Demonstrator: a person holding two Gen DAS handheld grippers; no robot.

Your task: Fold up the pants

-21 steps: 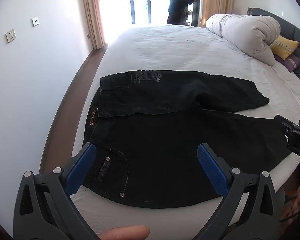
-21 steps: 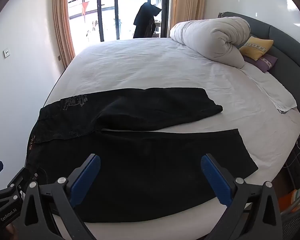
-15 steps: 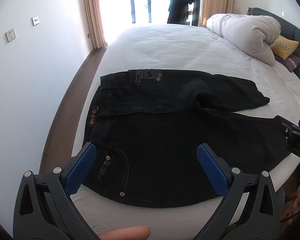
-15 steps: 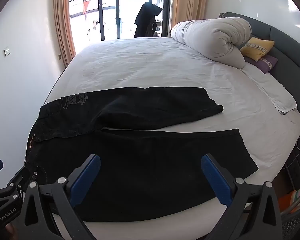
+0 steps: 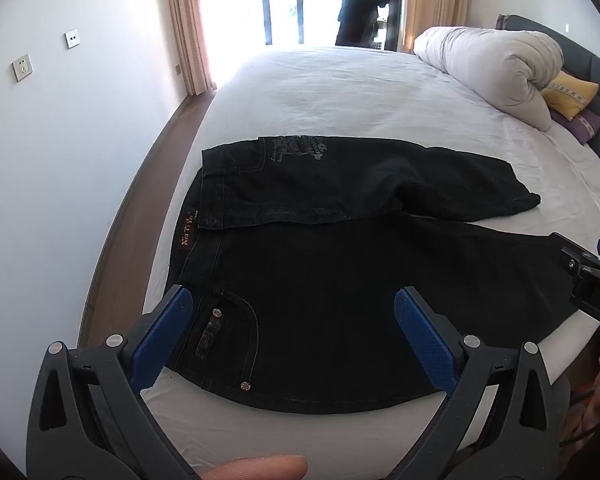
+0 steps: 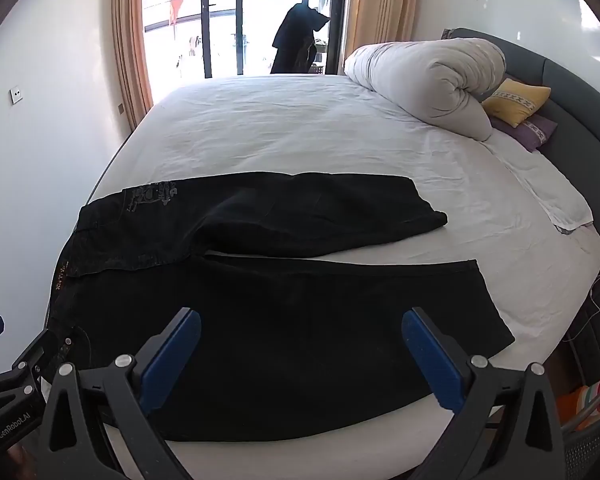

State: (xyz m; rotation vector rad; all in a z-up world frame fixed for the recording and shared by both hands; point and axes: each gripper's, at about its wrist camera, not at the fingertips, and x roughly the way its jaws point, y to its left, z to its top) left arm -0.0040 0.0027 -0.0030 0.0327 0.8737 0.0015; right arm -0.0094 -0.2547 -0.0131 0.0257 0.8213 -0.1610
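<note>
Black pants (image 5: 332,276) (image 6: 284,320) lie flat on the white bed (image 5: 340,88) (image 6: 300,132), waistband to the left, legs running right. The far leg (image 6: 320,216) lies angled away from the near one. My left gripper (image 5: 292,320) hovers open above the waist and pocket end, nothing between its blue pads. My right gripper (image 6: 300,344) hovers open above the near leg, also holding nothing. Each gripper shows at the edge of the other's view.
A rolled white duvet (image 6: 428,80) and yellow and purple pillows (image 6: 516,100) sit at the far right by the grey headboard. A white wall runs along the left past the bed's edge (image 5: 152,292). A dark garment (image 6: 300,40) hangs by the window.
Both views have shifted very slightly; the pants sit a touch lower in the right wrist view. Both grippers stay open and the pants lie unmoved.
</note>
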